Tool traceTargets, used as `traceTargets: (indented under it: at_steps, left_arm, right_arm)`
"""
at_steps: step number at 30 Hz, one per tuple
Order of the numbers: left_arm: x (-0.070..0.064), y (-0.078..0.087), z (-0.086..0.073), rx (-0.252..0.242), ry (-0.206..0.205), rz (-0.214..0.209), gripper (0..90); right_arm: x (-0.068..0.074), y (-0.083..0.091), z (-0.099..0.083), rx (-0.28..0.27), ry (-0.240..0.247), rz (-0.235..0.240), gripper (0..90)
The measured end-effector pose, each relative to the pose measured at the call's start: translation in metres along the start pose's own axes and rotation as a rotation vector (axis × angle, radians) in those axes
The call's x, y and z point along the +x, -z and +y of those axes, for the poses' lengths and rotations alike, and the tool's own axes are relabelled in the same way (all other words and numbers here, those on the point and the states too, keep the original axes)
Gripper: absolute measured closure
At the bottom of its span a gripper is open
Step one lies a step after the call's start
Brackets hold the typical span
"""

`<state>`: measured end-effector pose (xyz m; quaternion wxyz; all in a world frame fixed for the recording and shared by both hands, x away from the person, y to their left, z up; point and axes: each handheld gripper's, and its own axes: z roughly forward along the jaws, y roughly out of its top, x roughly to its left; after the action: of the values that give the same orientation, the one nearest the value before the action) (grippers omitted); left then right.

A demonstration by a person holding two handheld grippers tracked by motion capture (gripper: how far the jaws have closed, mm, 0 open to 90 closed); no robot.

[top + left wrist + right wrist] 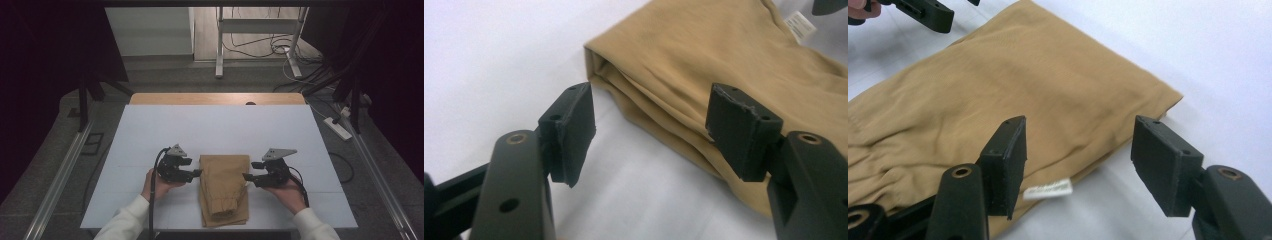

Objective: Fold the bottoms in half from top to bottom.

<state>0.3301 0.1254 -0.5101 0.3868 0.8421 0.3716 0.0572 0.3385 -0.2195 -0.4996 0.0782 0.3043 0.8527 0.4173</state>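
- Tan folded garment (223, 189) lies near the front edge of the white table (150, 135), midway between its left and right edges; its small white label (1048, 190) peeks out at one side.
- Folding looks largely done: layers are stacked into a narrow bundle, perhaps one fold or a tidy-up left.
- Left gripper (196, 173) sits at the garment's left edge, jaws spread, holding nothing.
- Right gripper (246, 177) mirrors it at the right edge, jaws likewise apart and empty.

Folded tan garment (223, 187) lies mid-table near front edge, between left gripper (196, 173) and right gripper (247, 177); white table (220, 130) bare toward far edge and corners.
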Motion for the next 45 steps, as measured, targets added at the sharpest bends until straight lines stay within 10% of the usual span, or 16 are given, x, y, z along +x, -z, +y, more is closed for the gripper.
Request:
traceTargets:
  at_steps: [27,45]
  left_arm:
    - [0.035,-0.039,0.040,0.015,0.074,0.000,32.6]
    - [0.035,-0.050,0.033,0.085,0.056,-0.018,28.0]
  right_arm:
    - [-0.035,-0.048,0.044,0.026,-0.014,-0.042,36.9]
    - [-0.044,-0.059,0.032,0.136,-0.057,-0.025,32.9]
